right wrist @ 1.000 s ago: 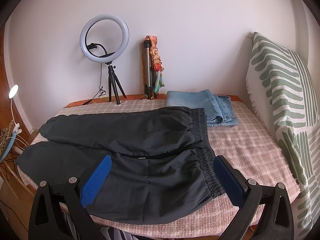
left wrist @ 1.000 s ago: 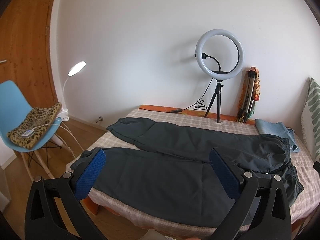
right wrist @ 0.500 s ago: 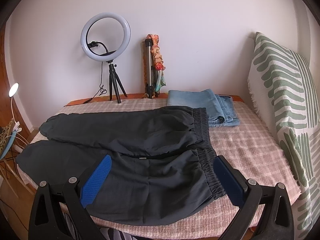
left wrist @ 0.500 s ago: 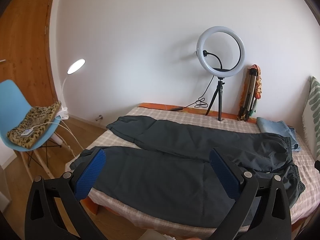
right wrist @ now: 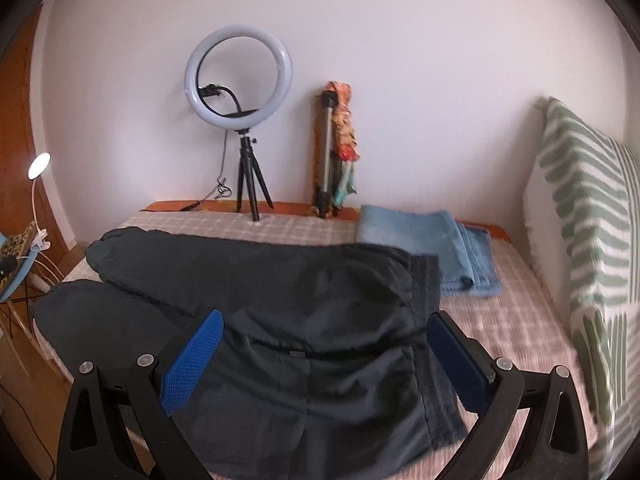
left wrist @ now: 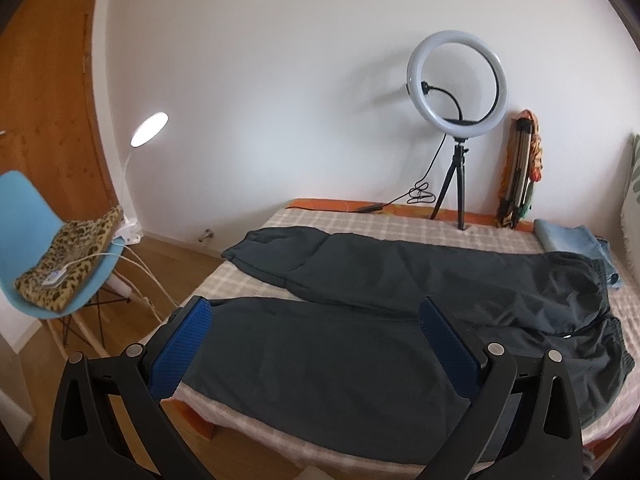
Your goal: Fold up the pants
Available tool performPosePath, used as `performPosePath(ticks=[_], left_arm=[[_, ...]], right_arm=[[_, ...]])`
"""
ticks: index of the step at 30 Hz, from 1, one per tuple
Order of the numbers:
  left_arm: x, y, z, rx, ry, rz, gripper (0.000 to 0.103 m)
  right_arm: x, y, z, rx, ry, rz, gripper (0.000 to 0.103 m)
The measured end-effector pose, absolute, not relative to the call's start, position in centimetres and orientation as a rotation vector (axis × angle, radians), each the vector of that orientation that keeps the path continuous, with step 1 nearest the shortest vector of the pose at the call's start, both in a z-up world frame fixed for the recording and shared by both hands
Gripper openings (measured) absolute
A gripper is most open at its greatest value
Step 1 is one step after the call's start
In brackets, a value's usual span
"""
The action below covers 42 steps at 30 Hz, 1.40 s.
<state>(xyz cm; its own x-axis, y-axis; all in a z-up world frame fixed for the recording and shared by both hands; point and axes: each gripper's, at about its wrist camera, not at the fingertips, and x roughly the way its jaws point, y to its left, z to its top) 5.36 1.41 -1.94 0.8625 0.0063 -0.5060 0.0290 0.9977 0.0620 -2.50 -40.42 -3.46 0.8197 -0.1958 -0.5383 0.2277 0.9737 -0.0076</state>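
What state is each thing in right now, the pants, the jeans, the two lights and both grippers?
Dark pants: spread flat on the bed, legs apart, unfolded.
Blue jeans: folded, lying beside the waistband.
Ring light: lit, upright on its tripod.
Clip lamp: on.
Folded tripod: collapsed, leaning on the wall.
Left gripper: open, holding nothing.
Right gripper: open, holding nothing.

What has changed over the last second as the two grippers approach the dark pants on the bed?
The right gripper has moved forward and lower over the waistband end of the pants; the left gripper has drifted only slightly. Nothing was grasped or released. Both grippers stay open, and the pants stay spread flat, unfolded.
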Motion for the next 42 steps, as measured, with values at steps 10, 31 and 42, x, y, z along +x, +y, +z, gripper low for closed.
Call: performPosePath(ticks=[10, 31, 42], left_arm=[[15.0, 7.0, -3.0, 0.062, 0.643, -0.04, 0.102], [43.7, 12.4, -13.3, -0.2, 1.069, 0.02, 0.087], [51.7, 12.3, -19.2, -0.351, 1.129, 0.185, 0.087]], right_arm=[[7.5, -40.7, -1.8, -0.075, 0.57, -0.033, 0.103], [32.6, -39.5, -15.9, -0.182, 0.984, 0.243, 0.075], [37.6, -40.0, -20.4, -0.119, 1.066, 0.325, 0.085]])
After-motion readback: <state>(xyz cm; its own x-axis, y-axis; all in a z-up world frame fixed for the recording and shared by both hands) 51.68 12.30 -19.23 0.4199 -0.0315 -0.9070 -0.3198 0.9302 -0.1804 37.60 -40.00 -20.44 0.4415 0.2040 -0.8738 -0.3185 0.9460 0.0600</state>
